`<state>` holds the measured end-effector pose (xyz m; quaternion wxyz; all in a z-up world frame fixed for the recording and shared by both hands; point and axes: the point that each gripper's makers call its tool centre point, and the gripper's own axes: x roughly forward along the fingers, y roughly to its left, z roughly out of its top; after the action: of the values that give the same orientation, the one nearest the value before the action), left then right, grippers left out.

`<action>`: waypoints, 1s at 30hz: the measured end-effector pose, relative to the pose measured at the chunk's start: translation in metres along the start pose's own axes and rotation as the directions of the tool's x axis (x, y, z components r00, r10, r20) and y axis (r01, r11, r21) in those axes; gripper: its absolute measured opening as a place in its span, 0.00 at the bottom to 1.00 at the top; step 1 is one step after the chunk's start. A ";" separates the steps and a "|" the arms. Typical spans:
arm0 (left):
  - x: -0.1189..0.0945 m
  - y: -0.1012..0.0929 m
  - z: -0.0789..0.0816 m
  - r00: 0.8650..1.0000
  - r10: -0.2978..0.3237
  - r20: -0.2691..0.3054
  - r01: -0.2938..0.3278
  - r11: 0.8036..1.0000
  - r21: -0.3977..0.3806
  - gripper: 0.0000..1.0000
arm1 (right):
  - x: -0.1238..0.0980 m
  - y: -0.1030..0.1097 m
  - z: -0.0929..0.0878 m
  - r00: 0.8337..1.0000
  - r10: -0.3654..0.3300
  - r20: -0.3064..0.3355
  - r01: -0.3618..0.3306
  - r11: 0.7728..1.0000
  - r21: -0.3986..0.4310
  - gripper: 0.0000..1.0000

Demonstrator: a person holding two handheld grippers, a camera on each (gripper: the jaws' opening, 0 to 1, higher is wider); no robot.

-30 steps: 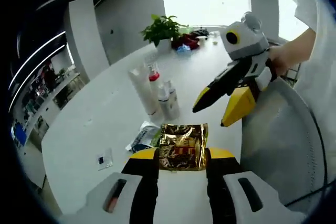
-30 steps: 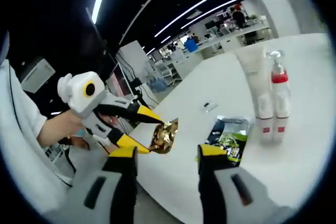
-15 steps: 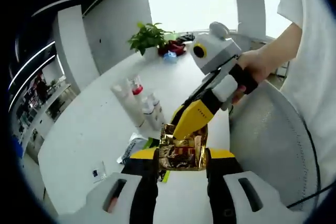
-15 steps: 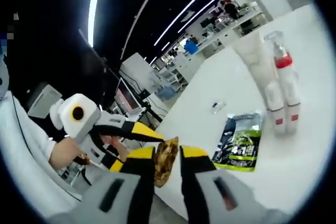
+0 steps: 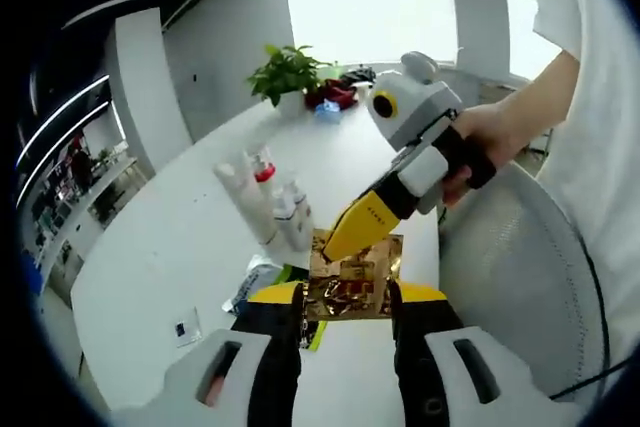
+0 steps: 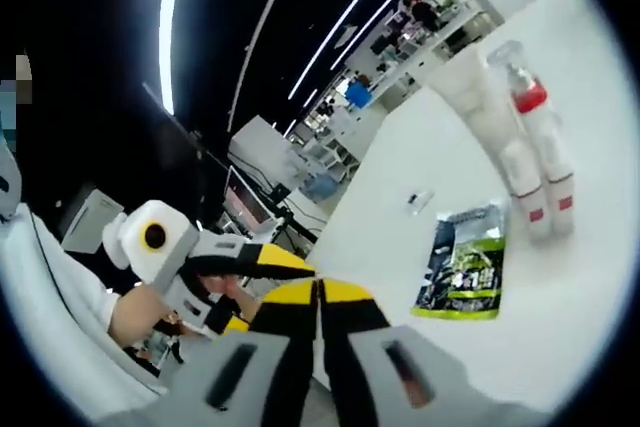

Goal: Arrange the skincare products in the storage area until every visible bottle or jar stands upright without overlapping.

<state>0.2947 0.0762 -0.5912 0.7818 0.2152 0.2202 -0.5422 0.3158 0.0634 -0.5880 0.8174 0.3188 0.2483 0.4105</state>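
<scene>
While a white curved bench (image 5: 180, 237) carries the products, two grippers are seen above its near edge. In the left gripper view, one gold foil sachet (image 5: 352, 282) is clamped between the jaws of the left gripper (image 5: 345, 297), held off the bench. The right gripper (image 5: 365, 227), gripped by a person's hand (image 5: 480, 142), is seen reaching in from the right, its yellow jaws pressed together at the sachet's upper edge. In the right gripper view, those jaws (image 6: 318, 297) are seen together with no gap; whether foil is pinched between them cannot be told there. The left gripper (image 6: 250, 262) is seen at the left of that view, held by a hand.

One cluster of skincare products (image 5: 265, 202) is seen standing upright further along the bench. Four are counted in the right gripper view: one tall white tube (image 6: 475, 107), one pump bottle with a red collar (image 6: 525, 97), and two small white bottles (image 6: 545, 197) with red labels, just beside one another. One dark green and white sachet (image 6: 465, 262) is seen lying flat on the bench near the bottles. One small dark item (image 6: 420, 200) is seen lying apart from them.

One potted green plant (image 5: 290, 72) is seen at the far end of the bench, with red and blue items (image 5: 330, 102) beside it that are too small to be identified.
</scene>
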 end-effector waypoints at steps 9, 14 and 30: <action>-0.006 0.009 0.009 0.989 0.054 0.141 -0.012 0.959 -0.284 0.42 | -0.009 0.000 0.020 0.994 -0.003 0.112 -0.006 0.997 0.079 0.01; -0.014 0.015 0.015 0.953 0.123 0.279 0.056 0.830 -0.555 0.48 | -0.015 0.004 0.028 0.983 0.002 0.184 -0.024 0.993 0.115 0.01; -0.017 0.008 0.034 0.818 0.249 0.519 0.394 0.416 -0.820 0.41 | -0.023 0.019 0.049 0.928 0.028 0.372 -0.126 0.962 0.241 0.01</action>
<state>0.3002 0.0721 -0.5531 0.7717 -0.4238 0.2417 -0.4079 0.3264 0.0378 -0.5384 0.7833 0.5040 0.1309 0.3396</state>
